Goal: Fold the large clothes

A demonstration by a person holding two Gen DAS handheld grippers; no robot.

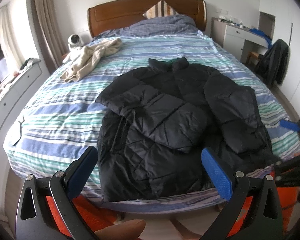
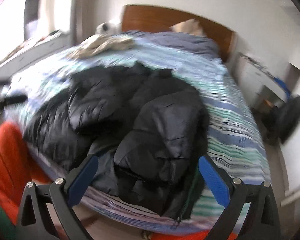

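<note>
Both grippers, left gripper (image 1: 148, 168) and right gripper (image 2: 148, 175), hang released, lower centre; best pinch the black jacket (image 1: 170, 124) hem corners evenly before folding upward.

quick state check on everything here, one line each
jacket: flat on the bed, both sleeves folded over the front
beige garment: crumpled, unfolded
left claw: open, empty
right claw: open, empty, over the jacket's near edge
bed: made, striped cover
</note>
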